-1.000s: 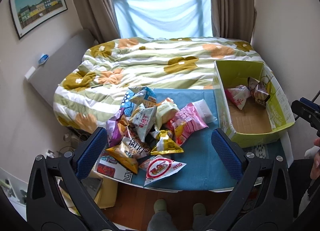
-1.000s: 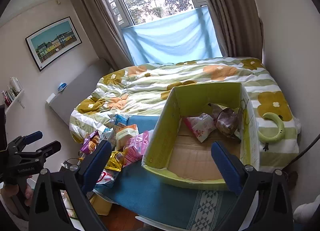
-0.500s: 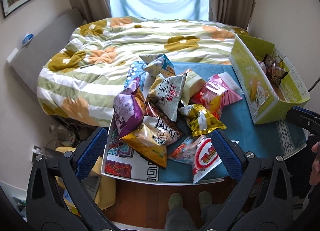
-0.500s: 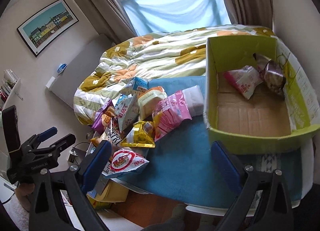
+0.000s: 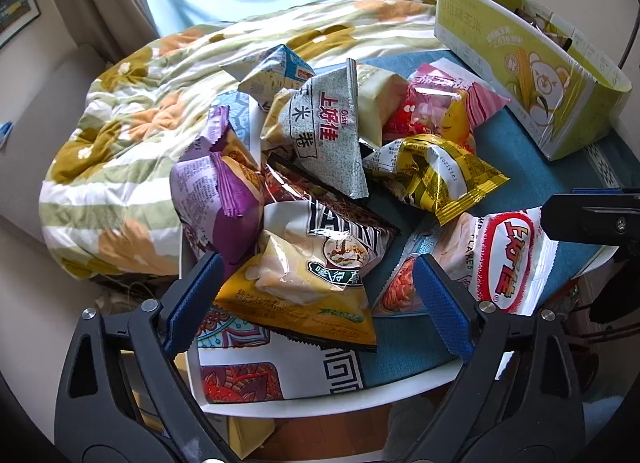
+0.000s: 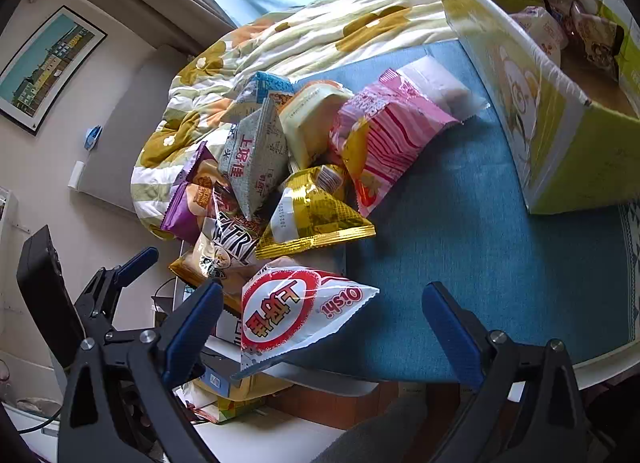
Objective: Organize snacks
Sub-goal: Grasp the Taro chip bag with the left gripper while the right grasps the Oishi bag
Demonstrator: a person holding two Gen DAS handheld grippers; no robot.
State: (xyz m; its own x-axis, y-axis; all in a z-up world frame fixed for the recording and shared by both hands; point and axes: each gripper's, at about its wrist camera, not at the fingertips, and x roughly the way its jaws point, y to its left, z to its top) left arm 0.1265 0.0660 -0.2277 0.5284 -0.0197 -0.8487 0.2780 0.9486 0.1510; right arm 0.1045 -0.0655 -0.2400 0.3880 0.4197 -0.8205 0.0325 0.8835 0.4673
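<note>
Early stage: your left gripper (image 5: pixel 316 291), jaws just narrowing, nothing clamped, straddles yellow chip bag (image 5: pixel 304 299); right gripper (image 6: pixel 320 327) spread, empty. Snack pile (image 6: pixel 288 175) remains on blue cloth (image 6: pixel 460 231); few packets in green box (image 6: pixel 568 131).

- Snack bags (image 5: pixel 320 191): glossy crinkled plastic film; the gold bag (image 5: pixel 436 179) has a metallic foil sheen.
- Box (image 5: pixel 532 75): smooth printed cardboard outside, with a bare matt brown floor inside (image 6: pixel 600 91).
- Mat (image 6: pixel 460 231) on the worktop: matt blue woven cloth.
- Worktop (image 5: pixel 320 403): smooth white rim at the near edge.
- Quilt (image 5: pixel 132 135): soft, matt cloth, rumpled.
- Left gripper (image 5: pixel 316 303): matt black plastic arms, ribbed blue pads (image 5: pixel 442 311), shiny metal screws.
</note>
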